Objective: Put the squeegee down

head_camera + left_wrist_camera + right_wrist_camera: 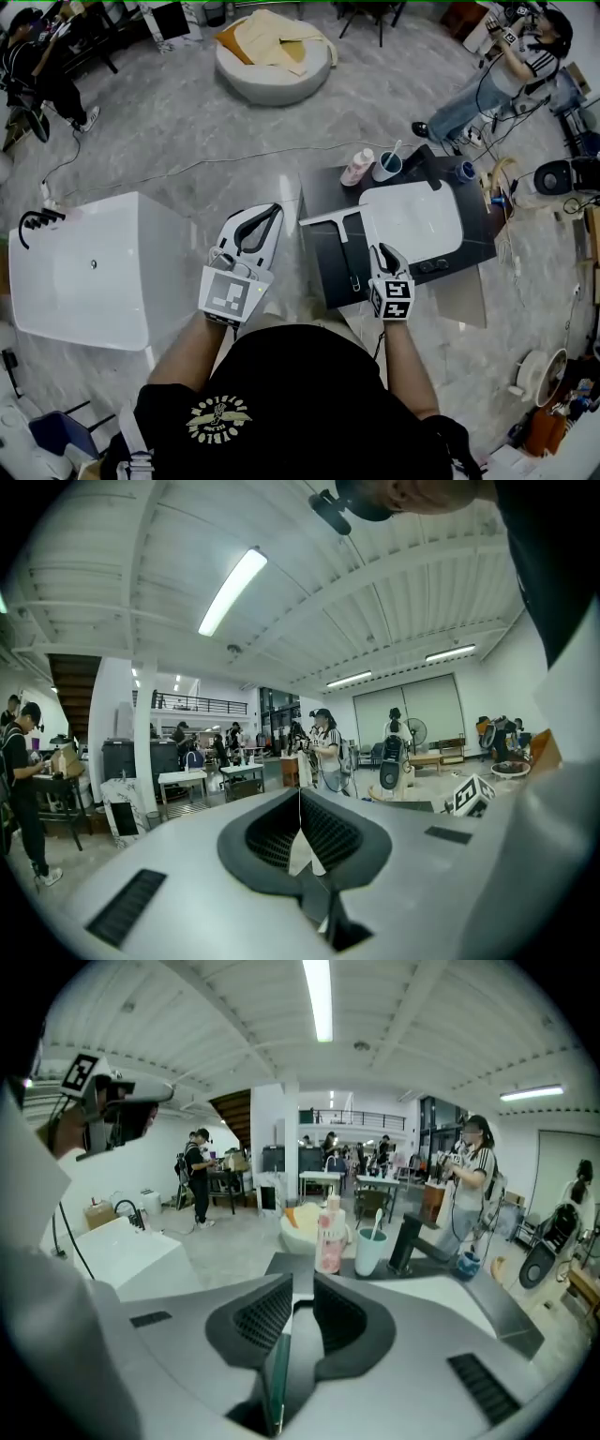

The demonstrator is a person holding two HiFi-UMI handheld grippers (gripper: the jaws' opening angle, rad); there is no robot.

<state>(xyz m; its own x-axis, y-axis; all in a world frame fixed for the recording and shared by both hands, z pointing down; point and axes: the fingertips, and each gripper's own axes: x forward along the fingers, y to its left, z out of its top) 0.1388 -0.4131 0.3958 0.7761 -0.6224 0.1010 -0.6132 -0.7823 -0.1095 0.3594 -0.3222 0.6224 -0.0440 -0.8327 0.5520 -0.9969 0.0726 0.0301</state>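
The squeegee (343, 239) lies flat on the dark counter (323, 277). Its pale blade is at the far end and its thin handle runs back toward me, just left of the white basin (412, 220). My right gripper (382, 249) hovers over the counter's near part, right of the handle and apart from it. In the right gripper view its jaws (302, 1290) stand a little apart with nothing gripped. My left gripper (277, 209) hangs left of the counter, over the floor. Its tips (300, 803) meet, with nothing in them.
A pink bottle (357, 167), a teal cup (387, 166) and a black faucet (427, 164) stand at the counter's far edge. A white bathtub (94, 272) sits to my left. A person (506, 75) stands at the far right, and a round cushion (272, 56) lies beyond.
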